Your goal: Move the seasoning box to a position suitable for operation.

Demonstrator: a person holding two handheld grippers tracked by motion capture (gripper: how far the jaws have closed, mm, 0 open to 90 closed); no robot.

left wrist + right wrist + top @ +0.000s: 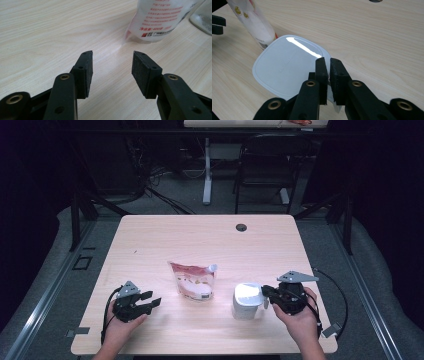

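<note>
A white square container (247, 301) with a glossy lid (287, 67) stands on the wooden table (200, 240) at the front right. My right gripper (265, 296) (328, 62) comes in from its right side, and the jaws are pinched on the thin rim of the lid. A clear pouch with red and white print (194, 281) (155, 20) (254, 20) stands just left of the container. My left gripper (152, 299) (112, 67) rests low at the front left, open, with bare table between its pads (87, 72) and the pouch a short way ahead of it.
A round cable hole (241, 227) sits near the table's far edge. Beyond the table are a dark chair (265, 165) and the white leg of another desk (207, 170). A black cable (340, 295) loops off the right gripper.
</note>
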